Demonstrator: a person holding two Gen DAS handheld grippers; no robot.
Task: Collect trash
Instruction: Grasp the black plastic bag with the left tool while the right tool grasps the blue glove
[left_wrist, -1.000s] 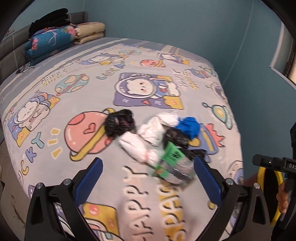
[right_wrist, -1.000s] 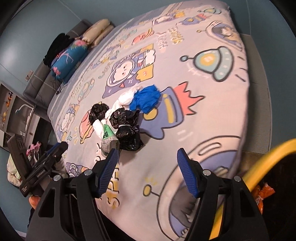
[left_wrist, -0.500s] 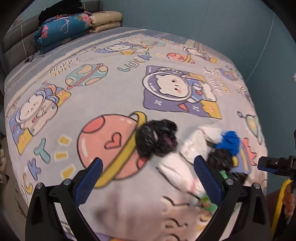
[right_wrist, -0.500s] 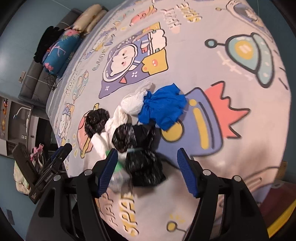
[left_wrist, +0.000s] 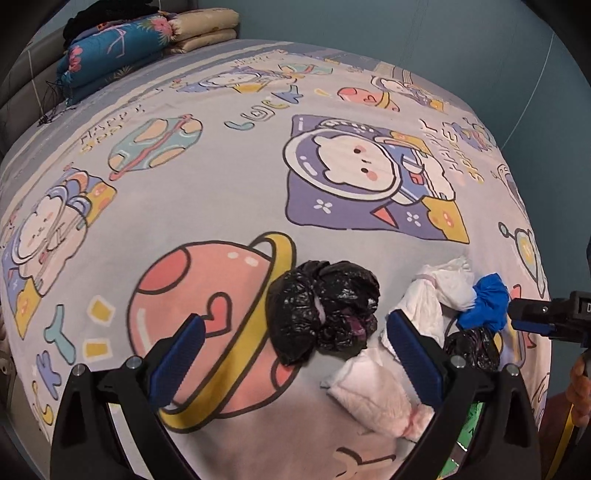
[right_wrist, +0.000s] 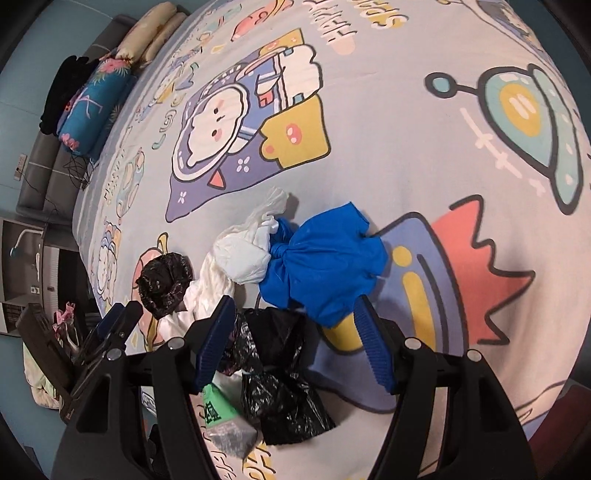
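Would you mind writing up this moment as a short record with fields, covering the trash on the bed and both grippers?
surface: bed sheet with cartoon space print
trash pile: blue bag, white bag, crumpled black bag, second black bag, green packet, pink-white wrapper
left gripper: open, above the crumpled black bag, holding nothing
right gripper: open, above the blue bag and second black bag, holding nothing
head of bed: folded bedding
collected so far: nothing gripped yet
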